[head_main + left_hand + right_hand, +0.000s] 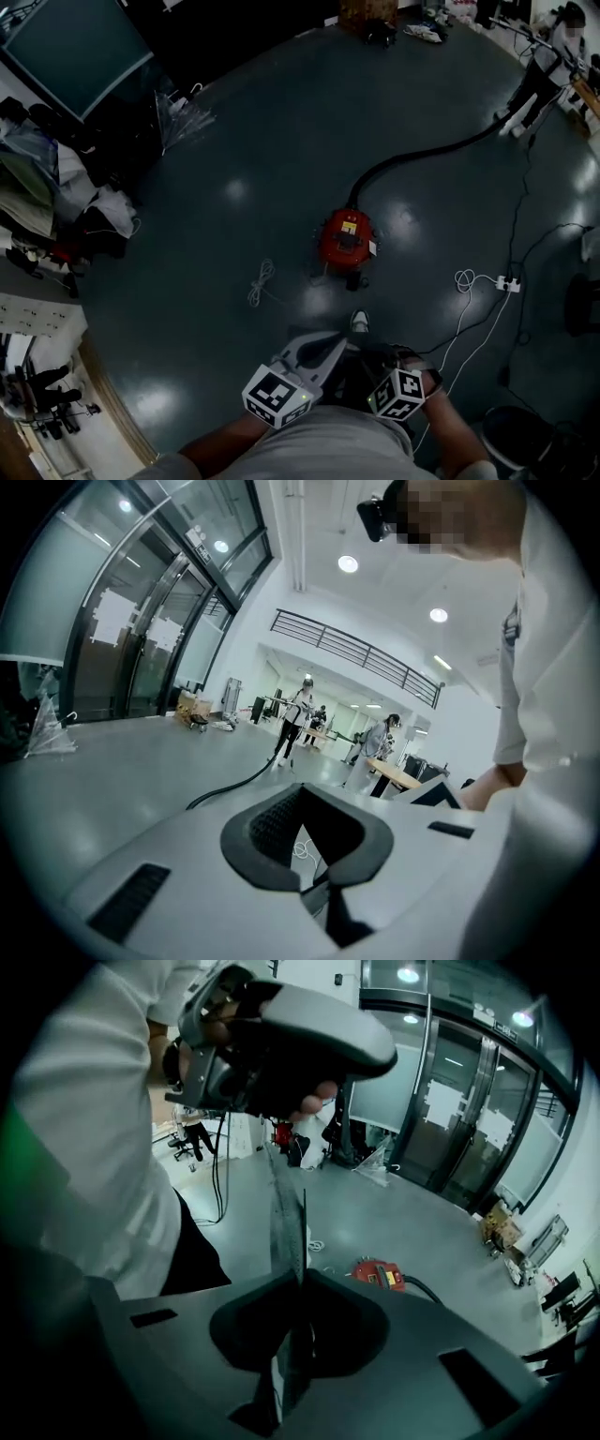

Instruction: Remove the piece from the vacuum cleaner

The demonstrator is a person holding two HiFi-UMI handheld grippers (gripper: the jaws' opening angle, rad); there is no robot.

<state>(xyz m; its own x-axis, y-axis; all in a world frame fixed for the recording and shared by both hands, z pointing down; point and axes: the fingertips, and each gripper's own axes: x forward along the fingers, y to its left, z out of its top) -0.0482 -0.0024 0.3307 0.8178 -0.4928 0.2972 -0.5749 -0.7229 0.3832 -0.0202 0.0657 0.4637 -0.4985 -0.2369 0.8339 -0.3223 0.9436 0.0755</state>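
Observation:
The red vacuum cleaner stands on the dark floor in front of me, also low in the right gripper view as the vacuum cleaner. Its black hose runs away to the upper right, and the hose shows in the left gripper view too. Both grippers are held close to my body, well short of the vacuum. My right gripper has its thin jaws pressed together with nothing between them. My left gripper shows only its pale body and dark recess, with its jaws hidden.
A person stands at the far end of the hose. A white power strip with looped cable lies right of the vacuum, and a coiled cord lies left of it. Clutter and a shelf line the left side. Glass doors stand behind.

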